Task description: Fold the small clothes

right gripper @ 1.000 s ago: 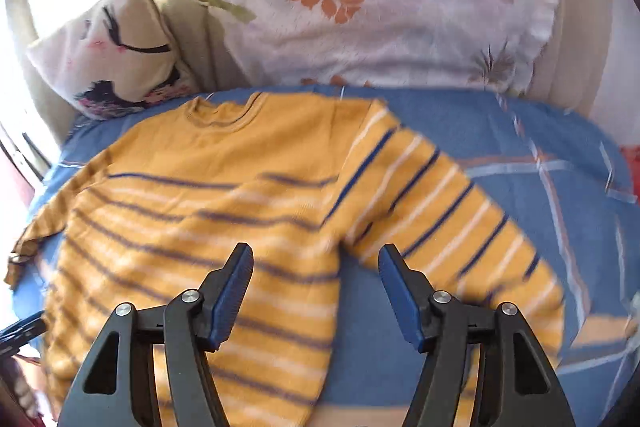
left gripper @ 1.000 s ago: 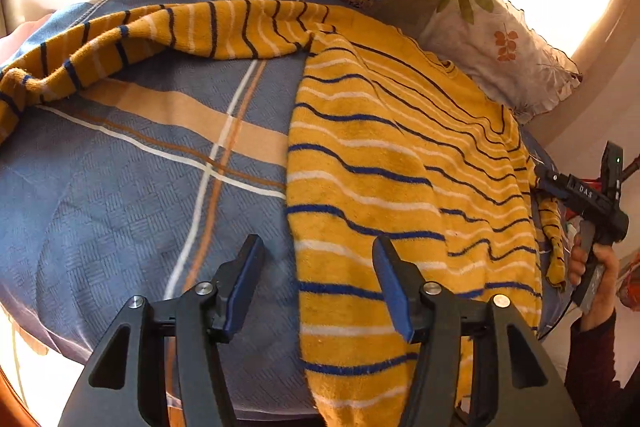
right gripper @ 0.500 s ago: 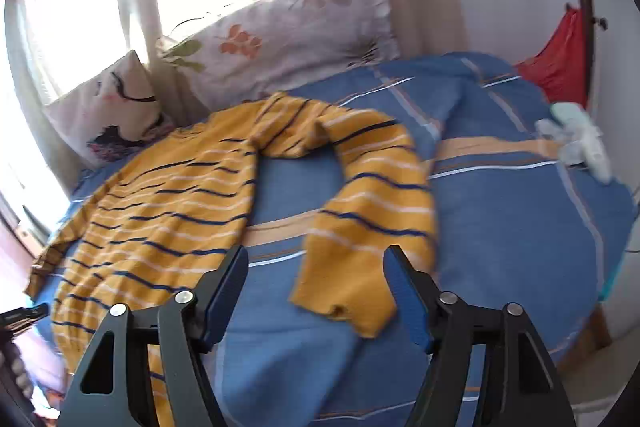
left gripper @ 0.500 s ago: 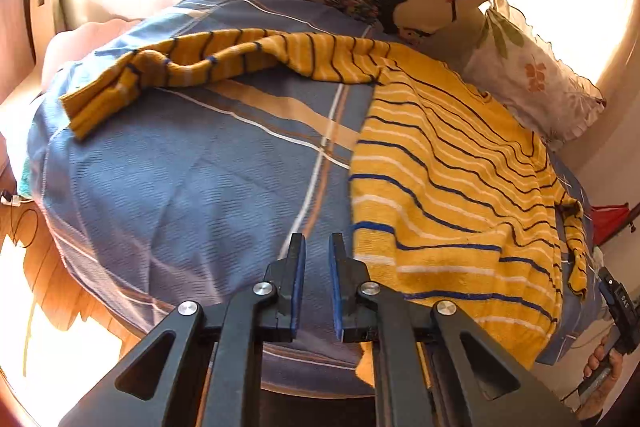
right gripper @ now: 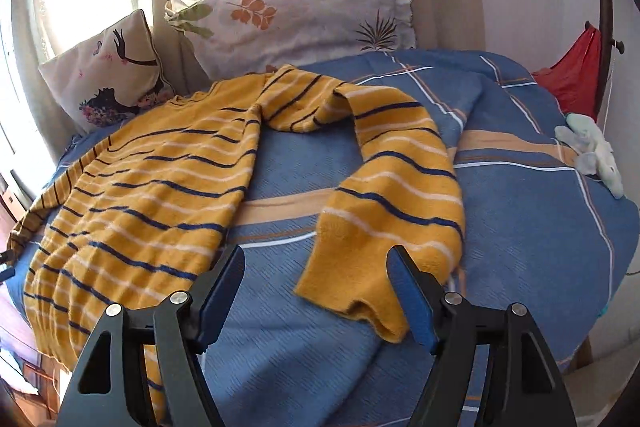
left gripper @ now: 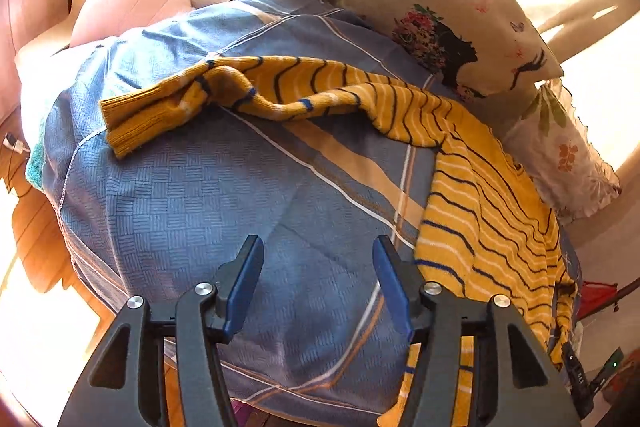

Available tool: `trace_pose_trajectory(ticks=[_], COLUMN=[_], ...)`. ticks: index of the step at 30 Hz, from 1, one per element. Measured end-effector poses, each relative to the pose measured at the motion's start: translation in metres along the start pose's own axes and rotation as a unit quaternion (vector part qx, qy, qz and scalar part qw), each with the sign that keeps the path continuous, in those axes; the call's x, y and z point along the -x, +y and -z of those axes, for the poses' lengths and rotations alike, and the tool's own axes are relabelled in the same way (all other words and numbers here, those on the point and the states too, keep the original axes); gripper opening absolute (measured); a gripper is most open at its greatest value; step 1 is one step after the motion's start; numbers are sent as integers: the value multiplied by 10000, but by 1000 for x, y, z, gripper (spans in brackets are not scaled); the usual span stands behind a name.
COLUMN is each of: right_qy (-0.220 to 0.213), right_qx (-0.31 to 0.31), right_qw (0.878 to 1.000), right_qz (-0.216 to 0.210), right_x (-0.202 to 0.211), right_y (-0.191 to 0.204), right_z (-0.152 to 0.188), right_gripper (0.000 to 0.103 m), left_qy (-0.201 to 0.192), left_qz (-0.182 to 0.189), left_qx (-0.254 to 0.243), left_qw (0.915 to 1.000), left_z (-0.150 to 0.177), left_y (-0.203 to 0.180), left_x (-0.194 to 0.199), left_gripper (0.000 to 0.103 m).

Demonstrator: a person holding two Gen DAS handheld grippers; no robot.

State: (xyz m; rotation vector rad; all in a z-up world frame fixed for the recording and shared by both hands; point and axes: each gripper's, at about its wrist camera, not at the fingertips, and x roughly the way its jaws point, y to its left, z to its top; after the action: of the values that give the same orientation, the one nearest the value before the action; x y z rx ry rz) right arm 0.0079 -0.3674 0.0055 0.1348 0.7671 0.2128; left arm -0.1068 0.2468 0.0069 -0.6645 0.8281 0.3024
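1. Yellow striped sweater [right gripper: 152,187] lies spread on the blue checked bedspread [left gripper: 224,195]. Body flat, both sleeves thrown outward, nothing folded yet. Judged: the opening stage, with the sleeves to come in first.
2. Left gripper [left gripper: 318,283]: jaws apart and opening, only bare bedspread between them, no cloth held. The sweater body sits just to its right; the left sleeve [left gripper: 256,95] stretches across well ahead of the tips, cuff at the far left, a twist bunched near mid-length.
3. Right gripper [right gripper: 316,291]: jaws wide, gripping nothing. The cuff of the right sleeve [right gripper: 392,195] lies directly ahead, its edge close against the right-hand pad; whether they touch, cannot tell. The sleeve arcs away from the shoulder and curls back toward the tool, probably why the gripper points down at that end, the easiest place to pinch.
4. Two pillows [right gripper: 296,11] lean at the far side beyond the collar, clear of the working area.
5. Judged risk: the left sleeve's twist may carry into the fold unless straightened.
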Motion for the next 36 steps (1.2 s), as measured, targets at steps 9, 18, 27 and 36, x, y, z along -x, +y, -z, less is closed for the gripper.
trace_pose_trajectory(ticks=[9, 18, 27, 36], right_qy=[75, 280, 437, 93], right_qx=[75, 222, 139, 522], right_qw=[9996, 9985, 9976, 9936], right_qz=[-250, -407, -521, -994], right_x=[-19, -46, -63, -61], right_y=[41, 73, 83, 125], right_z=[-10, -12, -11, -29], right_gripper=[80, 80, 80, 80], left_qy=[-876, -497, -181, -446], left_qz=[-1143, -2224, -1364, -553], left_qx=[-44, -1341, -1127, -588], left_qw=[9896, 9644, 9841, 9957], left_z=[-73, -105, -105, -135], left_y=[59, 64, 84, 58], left_x=[10, -41, -44, 5], left_gripper=[61, 61, 28, 7])
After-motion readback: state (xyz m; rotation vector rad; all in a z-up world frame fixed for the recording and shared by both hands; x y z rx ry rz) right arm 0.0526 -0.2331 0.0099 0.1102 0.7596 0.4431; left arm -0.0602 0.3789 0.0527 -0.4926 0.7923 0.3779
